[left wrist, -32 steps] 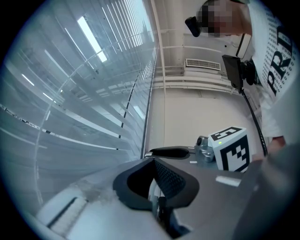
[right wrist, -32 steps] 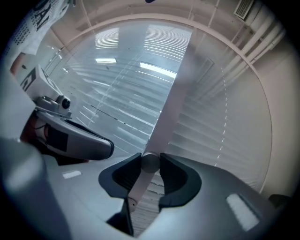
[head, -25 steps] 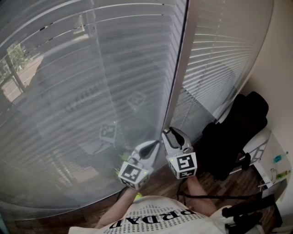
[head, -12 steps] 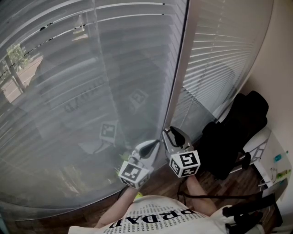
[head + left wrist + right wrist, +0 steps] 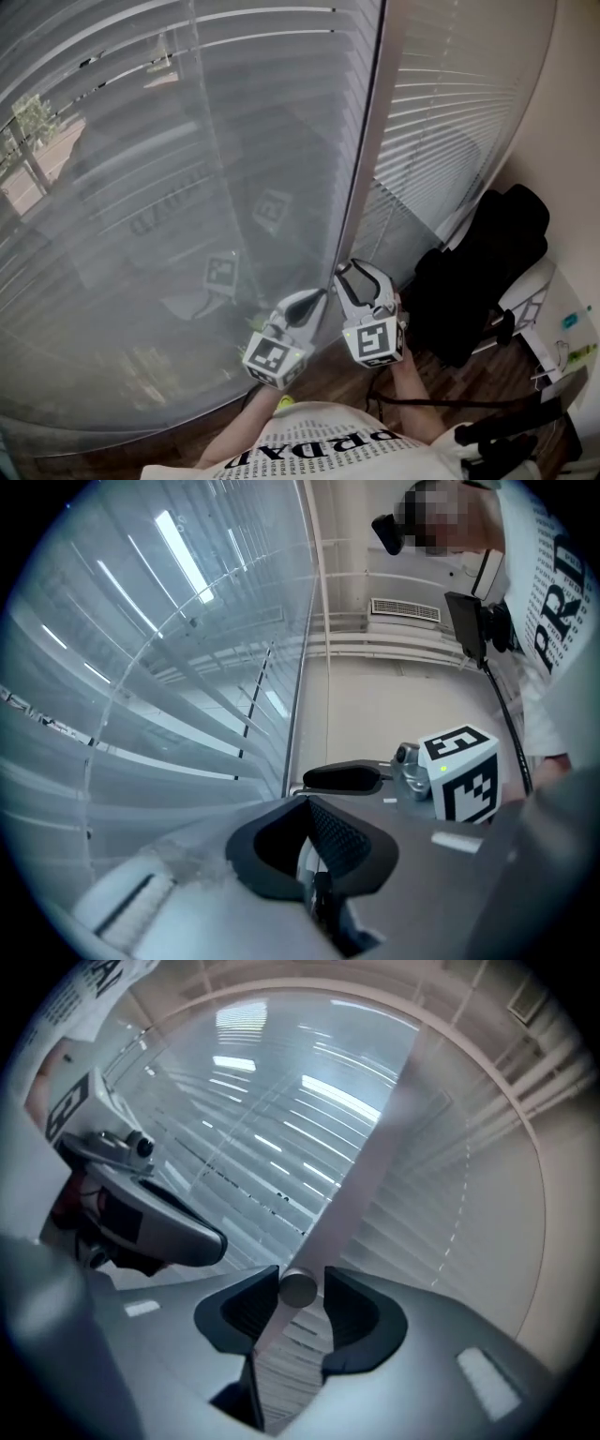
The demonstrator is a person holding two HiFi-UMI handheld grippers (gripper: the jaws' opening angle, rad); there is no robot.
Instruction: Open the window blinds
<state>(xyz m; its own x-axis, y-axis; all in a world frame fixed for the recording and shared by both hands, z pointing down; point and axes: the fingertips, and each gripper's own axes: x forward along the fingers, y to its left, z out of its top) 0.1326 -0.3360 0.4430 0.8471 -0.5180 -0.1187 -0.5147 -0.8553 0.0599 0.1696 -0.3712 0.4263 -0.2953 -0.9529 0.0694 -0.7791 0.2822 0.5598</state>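
Window blinds point(image 5: 141, 187) filled most of the head view, their pale horizontal slats hanging behind glass that mirrored both tools. A pale upright frame post point(image 5: 366, 159) separated this wide panel from a narrower slatted panel point(image 5: 450, 112) on the right.

Low in the middle, the person held both tools side by side, near the base of the post and pointing toward the window. The right gripper point(image 5: 354, 274) sat just right of the post. Its own view showed its dark fingers point(image 5: 361, 1312) spreading open, with the round end of a blind wand point(image 5: 298, 1290) sitting between them and a slim gap at each side, so they were released rather than clamped. The left gripper point(image 5: 314, 298) lay just beside it, on the wide panel's side. In its own view its fingers point(image 5: 352, 841) were clenched together; whether anything thin was caught between them could not be told.

A black bundle point(image 5: 478, 272) rested against the wall at right, above a wooden floor point(image 5: 328, 375). A white printed shirt point(image 5: 309, 450) showed at the bottom edge.
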